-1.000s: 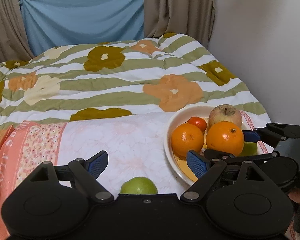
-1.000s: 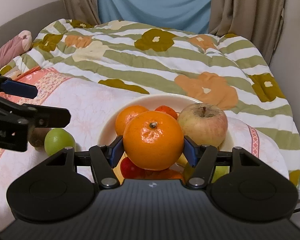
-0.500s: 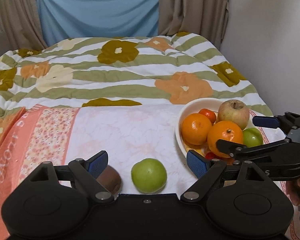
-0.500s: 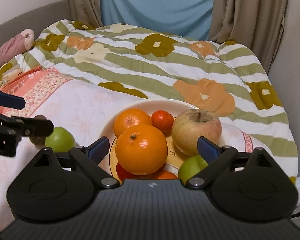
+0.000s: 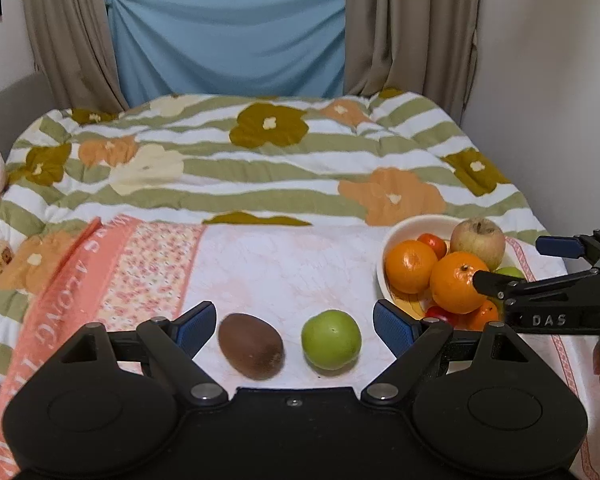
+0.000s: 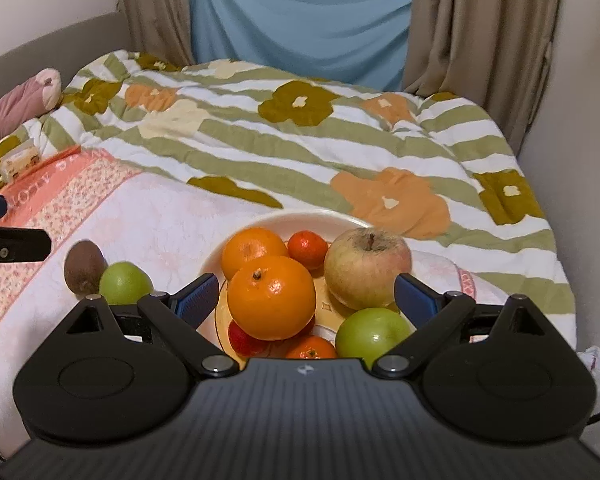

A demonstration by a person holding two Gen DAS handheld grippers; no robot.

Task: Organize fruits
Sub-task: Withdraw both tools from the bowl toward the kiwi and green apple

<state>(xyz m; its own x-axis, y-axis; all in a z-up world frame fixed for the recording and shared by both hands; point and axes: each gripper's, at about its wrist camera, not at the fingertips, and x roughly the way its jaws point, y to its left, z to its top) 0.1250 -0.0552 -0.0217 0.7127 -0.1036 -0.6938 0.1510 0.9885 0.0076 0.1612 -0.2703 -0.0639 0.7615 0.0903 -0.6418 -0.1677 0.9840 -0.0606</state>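
Fruit fills the cream bowl (image 6: 324, 216) at lower centre, the right gripper (image 6: 306, 300) spread empty above its orange (image 6: 271, 298), while the left gripper (image 5: 294, 322), also spread and empty, frames the kiwi (image 5: 251, 346) and green apple (image 5: 331, 339) evidently awaiting collection on the blanket (image 5: 292, 264).

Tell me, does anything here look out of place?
Yes. A brown kiwi and a green apple lie loose on the pink bedcover, apart from the bowl where the other fruit is piled. Nothing looks spilled or damaged.
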